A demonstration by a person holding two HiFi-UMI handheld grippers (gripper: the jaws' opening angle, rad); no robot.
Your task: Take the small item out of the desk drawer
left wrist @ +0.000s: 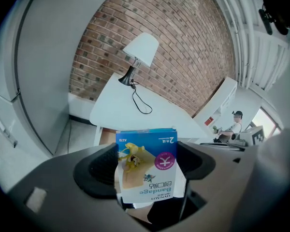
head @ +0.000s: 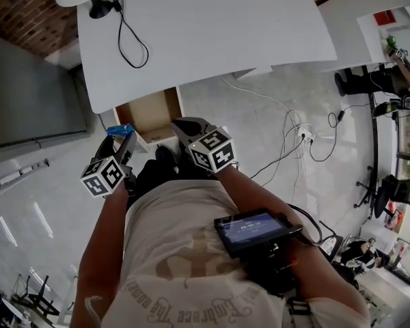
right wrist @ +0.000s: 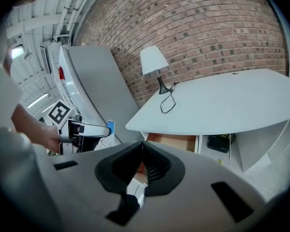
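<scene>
Got a flat, glossy cardboard bandage box (left wrist: pixel 147 166) pinched upside down between the left gripper (head: pixel 125 141)'s matte black pads. Right gripper (right wrist: pixel 141 151) just beside, ribbed jaws pressed together, empty. Farther out: boxy wooden drawer (head: pixel 150 111) open under smooth, curved white desk (head: pixel 212 26).

Blue-and-white bandage box (left wrist: pixel 147 166) with magenta disc and yellow figure; white desk (head: pixel 212 26), tan-lined drawer (head: pixel 150 115); red-brown brick wall (left wrist: pixel 183 42); white lamp shade (left wrist: pixel 141 47) on black stem; pale grey floor (head: pixel 260 139)
</scene>
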